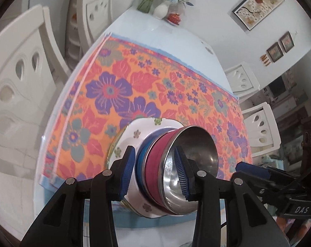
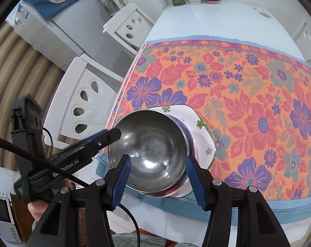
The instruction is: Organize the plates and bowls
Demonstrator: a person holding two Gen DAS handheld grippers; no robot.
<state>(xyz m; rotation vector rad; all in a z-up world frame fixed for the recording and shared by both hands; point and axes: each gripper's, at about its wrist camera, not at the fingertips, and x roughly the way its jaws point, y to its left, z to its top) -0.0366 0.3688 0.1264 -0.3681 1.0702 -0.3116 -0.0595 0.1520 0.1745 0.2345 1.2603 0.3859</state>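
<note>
Steel bowl (image 2: 149, 148) stacked on plate (image 2: 198, 131) (floral), left tongs (image 1: 153, 170) and right tongs (image 2: 158, 182) open, empty.

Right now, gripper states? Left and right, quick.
Left gripper: jaws straddle the steel bowl rim, one pad inside and one outside; grip cannot be told.
Right gripper: open, holding nothing, above the bowl.

Left gripper (image 1: 154, 171) black with ribbed blue pads (image 1: 127, 173), silver pivot screws, right gripper (image 2: 158, 180) alike, white lettering on both bodies, black cable (image 2: 32, 158) trailing from the left one
</note>
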